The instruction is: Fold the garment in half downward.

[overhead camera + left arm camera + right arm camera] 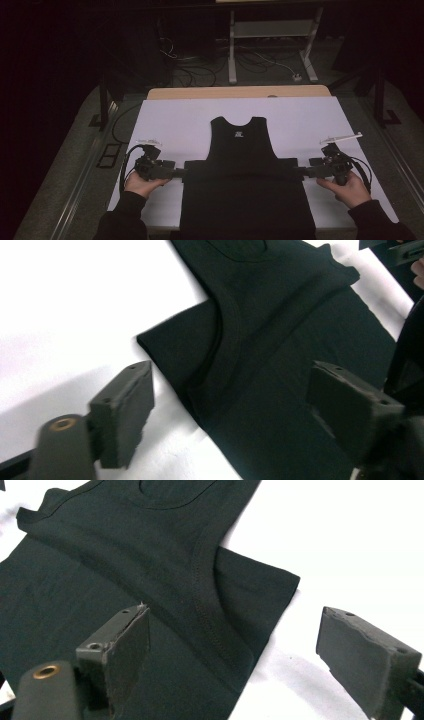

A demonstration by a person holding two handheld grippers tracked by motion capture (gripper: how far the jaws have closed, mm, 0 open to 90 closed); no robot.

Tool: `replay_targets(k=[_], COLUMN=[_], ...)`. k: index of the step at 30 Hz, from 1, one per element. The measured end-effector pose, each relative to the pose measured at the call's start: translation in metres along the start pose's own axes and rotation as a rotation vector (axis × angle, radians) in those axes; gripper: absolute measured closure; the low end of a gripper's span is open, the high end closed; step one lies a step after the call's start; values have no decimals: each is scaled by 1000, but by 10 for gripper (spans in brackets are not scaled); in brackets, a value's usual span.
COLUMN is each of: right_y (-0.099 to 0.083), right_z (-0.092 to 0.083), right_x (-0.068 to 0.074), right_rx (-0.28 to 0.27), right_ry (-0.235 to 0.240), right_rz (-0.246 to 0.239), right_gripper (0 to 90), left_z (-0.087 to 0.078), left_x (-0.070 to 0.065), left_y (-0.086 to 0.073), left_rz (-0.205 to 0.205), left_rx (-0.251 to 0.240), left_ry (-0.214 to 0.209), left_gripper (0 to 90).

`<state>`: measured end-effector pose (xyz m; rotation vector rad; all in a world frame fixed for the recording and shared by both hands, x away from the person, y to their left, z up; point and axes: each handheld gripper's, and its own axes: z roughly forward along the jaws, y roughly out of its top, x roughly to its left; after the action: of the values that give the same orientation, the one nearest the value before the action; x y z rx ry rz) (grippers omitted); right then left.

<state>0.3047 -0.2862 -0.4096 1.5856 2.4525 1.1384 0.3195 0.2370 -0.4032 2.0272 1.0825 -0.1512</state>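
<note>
A black sleeveless top [241,145] lies flat on the white sheet [175,120], neck toward the far side, with a fold band across its middle. My left gripper [182,173] sits at the left end of that band, jaws open. In the left gripper view the left gripper [230,375] stands wide, the garment's folded corner [175,350] lying on the sheet between and ahead of the jaws, untouched. My right gripper [301,172] mirrors it at the band's right end. In the right gripper view the right gripper [235,615] is open over the other corner [260,585].
The white sheet covers a wooden table [240,92] whose far edge shows. Beyond it on the dark floor are cables [195,75] and a white frame's legs [270,45]. Bare sheet lies to the left and right of the garment.
</note>
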Motion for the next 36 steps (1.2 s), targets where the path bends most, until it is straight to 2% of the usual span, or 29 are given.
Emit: replay_targets(k=[3, 7, 11, 17, 28, 36], right_y=[3, 7, 11, 18, 28, 40], right_z=[-1, -2, -4, -8, -15, -14], right_x=[0, -1, -3, -5, -8, -11], right_rx=[-2, -17, -29, -24, -18, -28], right_ry=[-2, -2, 14, 25, -5, -2], right_rz=[-9, -22, -27, -38, -58, -73], right_gripper=[42, 0, 0, 0, 0, 0], left_z=[0, 0, -1, -2, -1, -2], left_x=[-3, -7, -11, -13, -10, -6], left_y=[4, 9, 17, 25, 33, 42], left_rz=[24, 55, 81, 96, 107, 113], left_rx=[0, 4, 0, -15, -6, -11], left_ry=[11, 25, 43, 40, 49, 56], left_gripper=[92, 0, 0, 0, 0, 0])
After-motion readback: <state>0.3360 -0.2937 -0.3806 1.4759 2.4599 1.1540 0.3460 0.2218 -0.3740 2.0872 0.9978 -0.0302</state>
